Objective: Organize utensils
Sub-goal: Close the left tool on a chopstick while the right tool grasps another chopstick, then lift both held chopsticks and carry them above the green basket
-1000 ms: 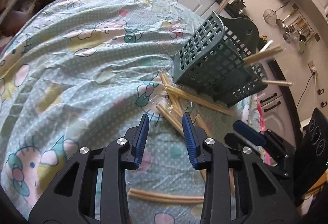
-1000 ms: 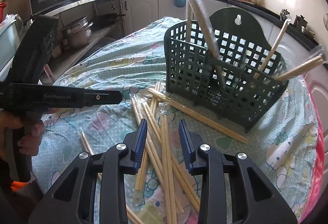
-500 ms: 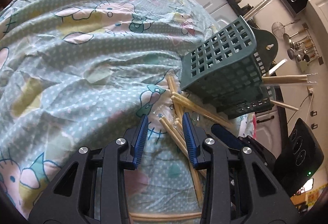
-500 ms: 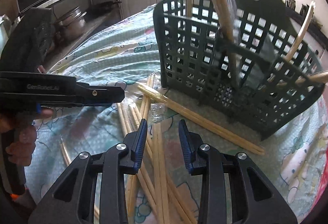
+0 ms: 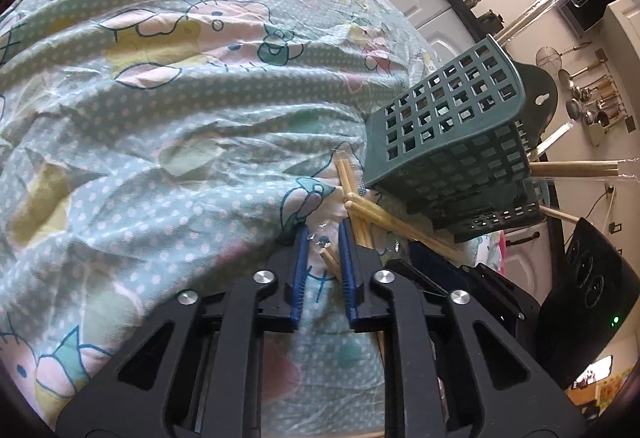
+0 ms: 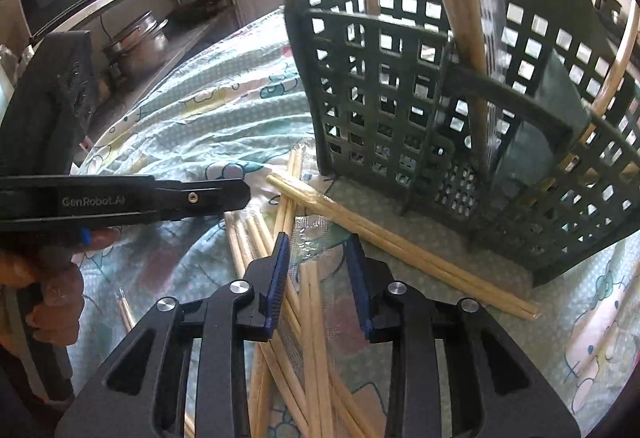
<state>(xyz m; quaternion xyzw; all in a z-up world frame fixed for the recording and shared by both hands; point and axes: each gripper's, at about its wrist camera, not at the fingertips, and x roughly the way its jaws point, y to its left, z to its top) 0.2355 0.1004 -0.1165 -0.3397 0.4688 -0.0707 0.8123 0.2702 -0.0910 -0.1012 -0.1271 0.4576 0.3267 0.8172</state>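
Tilting both tongs steeply down at the cloth-covered worktop [image 5: 168, 141], you have them over the scattered chopsticks [image 6: 312, 318] beside the green utensil basket [image 6: 460, 109]. Your left tongs [image 5: 323, 242] have just been closing, and the blue pads now stand narrow with the tip of a wrapped chopstick pair [image 5: 331, 258] between them; whether the pads truly press it is hard to make out. Your right tongs [image 6: 316, 250] have also just been closing, yet remain apart, with chopsticks and a clear wrapper under the gap, untouched. Your left hand [image 6: 48, 302] shows at the frame edge, partly cut off. The loose pile overlaps too much to count. One basket stands upright, several chopsticks leaning out of it.
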